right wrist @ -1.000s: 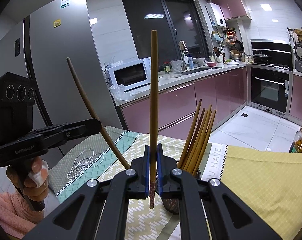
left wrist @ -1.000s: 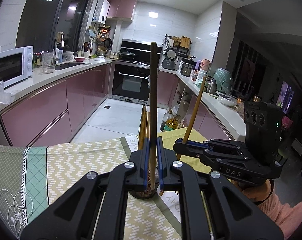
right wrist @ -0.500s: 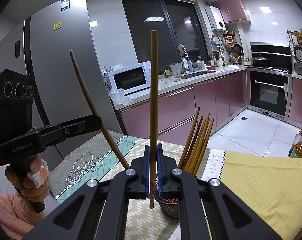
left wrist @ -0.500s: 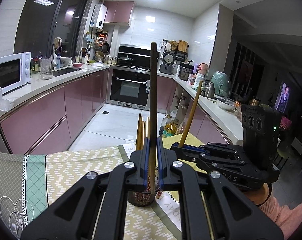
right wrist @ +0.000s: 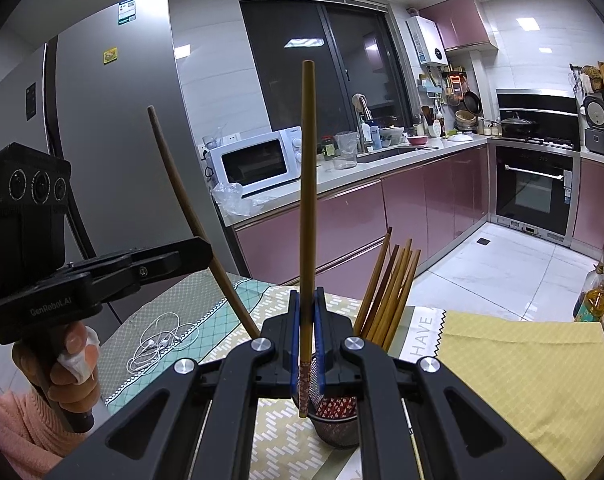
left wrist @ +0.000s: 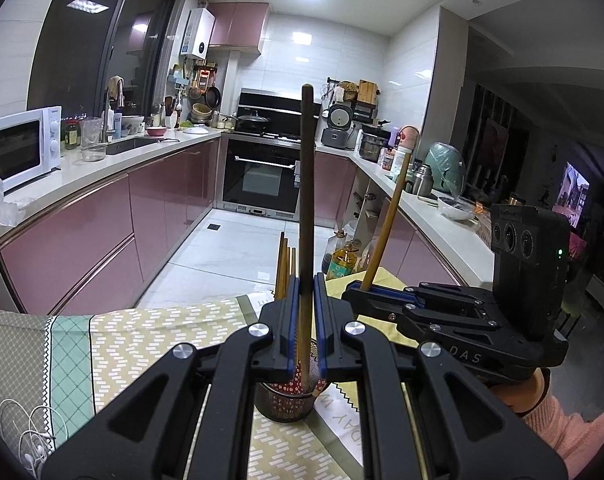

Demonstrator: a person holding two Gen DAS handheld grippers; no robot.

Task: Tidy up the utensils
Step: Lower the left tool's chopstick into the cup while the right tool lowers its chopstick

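Note:
My left gripper (left wrist: 305,320) is shut on a dark brown chopstick (left wrist: 307,184), held upright with its tip over the mesh utensil cup (left wrist: 286,402). My right gripper (right wrist: 306,336) is shut on a lighter brown chopstick (right wrist: 307,200), also upright, its patterned tip at the rim of the same cup (right wrist: 338,426). Several chopsticks (right wrist: 390,292) stand in the cup. Each gripper shows in the other view: the right gripper (left wrist: 352,294) to the right, the left gripper (right wrist: 206,252) to the left.
The cup stands on a table with a green and yellow patterned cloth (left wrist: 142,340) and a yellow cloth (right wrist: 522,364). White earphones (right wrist: 158,340) lie on the cloth at left. Kitchen counters, a microwave (right wrist: 258,166) and an oven stand behind.
Both grippers have lifted slightly and drawn closer over the cup, each still holding its chopstick upright. The cup sits lower in both views.

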